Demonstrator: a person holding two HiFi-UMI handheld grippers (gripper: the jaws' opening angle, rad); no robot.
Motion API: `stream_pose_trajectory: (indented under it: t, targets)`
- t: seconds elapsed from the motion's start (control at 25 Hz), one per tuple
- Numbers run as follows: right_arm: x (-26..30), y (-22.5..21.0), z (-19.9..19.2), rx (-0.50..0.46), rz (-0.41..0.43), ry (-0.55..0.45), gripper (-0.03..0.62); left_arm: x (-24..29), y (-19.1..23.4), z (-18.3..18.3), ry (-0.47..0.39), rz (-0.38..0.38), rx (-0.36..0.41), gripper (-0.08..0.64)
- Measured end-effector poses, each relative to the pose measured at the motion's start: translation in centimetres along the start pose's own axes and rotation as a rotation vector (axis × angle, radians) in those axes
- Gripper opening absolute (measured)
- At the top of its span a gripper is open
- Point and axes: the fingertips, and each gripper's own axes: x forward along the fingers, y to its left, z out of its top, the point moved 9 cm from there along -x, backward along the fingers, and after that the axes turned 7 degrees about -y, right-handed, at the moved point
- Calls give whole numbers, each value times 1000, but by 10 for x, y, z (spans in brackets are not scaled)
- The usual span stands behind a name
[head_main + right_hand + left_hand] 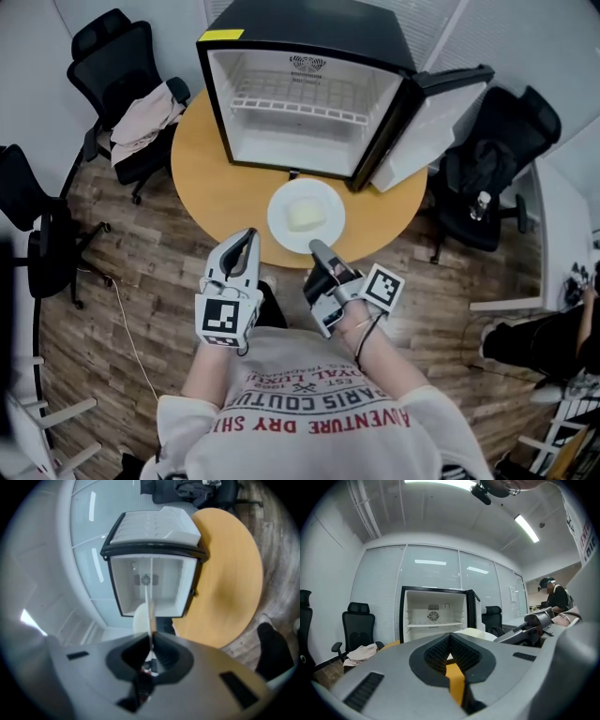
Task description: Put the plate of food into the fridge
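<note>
A white plate (pixel 306 216) with a pale block of food (pixel 305 215) sits on the round wooden table (pixel 216 192), in front of the open mini fridge (pixel 300 94). My right gripper (pixel 317 247) is shut on the plate's near rim. In the right gripper view the plate (pixel 150 606) runs edge-on up from the right gripper (pixel 151 639). My left gripper (pixel 248 236) hovers at the table's near edge, left of the plate, shut with nothing in it. The left gripper (pixel 450 637) points at the fridge (pixel 436 616), with the plate (pixel 476 632) just beyond it.
The fridge door (pixel 427 117) stands swung open to the right. A wire shelf (pixel 300 101) crosses the fridge's interior. A black chair with clothes (pixel 141 117) stands left of the table, another chair with a bag (pixel 487 178) to the right. Wooden floor surrounds the table.
</note>
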Motion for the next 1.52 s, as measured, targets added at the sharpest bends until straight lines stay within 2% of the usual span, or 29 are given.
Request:
stream_pose_trajectory:
  t: [0.2, 0.76, 1.0, 1.52]
  targets:
    - [46, 6, 10, -1, 5, -40, 40, 41, 38, 2, -23, -51, 23, 29]
    - [168, 30, 38, 14, 44, -181, 40, 150, 136, -2, -12, -186, 8, 29]
    - [201, 32, 52, 0, 46, -230, 41, 183, 158, -5, -24, -241, 6, 29]
    - [234, 33, 71, 19, 23, -323, 54, 211, 169, -18, -7, -274, -32, 29]
